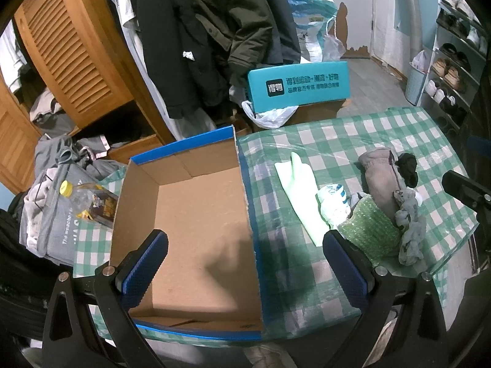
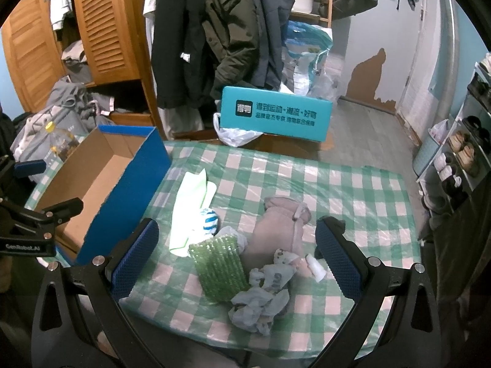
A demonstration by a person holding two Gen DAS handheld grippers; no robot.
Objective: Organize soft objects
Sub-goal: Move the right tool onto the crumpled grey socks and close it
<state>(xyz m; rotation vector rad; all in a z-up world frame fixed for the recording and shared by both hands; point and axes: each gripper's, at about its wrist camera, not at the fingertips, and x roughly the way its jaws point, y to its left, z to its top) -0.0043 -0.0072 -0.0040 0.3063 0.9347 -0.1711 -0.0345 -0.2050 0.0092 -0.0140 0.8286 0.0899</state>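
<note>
With the cardboard box [image 1: 196, 224] bare and both claws, left claw [image 1: 244, 271] and right claw [image 2: 234, 256], gaping empty, sorting seems unstarted; the right must next descend onto the green bubbly pad [image 2: 218, 268].

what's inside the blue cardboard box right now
Nothing shows inside the blue cardboard box: bare brown floor and walls. The left gripper's finger hides one near corner.

Matt brown cardboard inside the blue-skinned box [image 1: 196, 220]; glossy clear plastic over the green checked tablecloth [image 2: 337, 184]; bumpy green bubble wrap [image 2: 219, 268]; soft crumpled grey cloth [image 2: 260, 303]; slatted varnished wooden wardrobe door [image 1: 67, 49].
</note>
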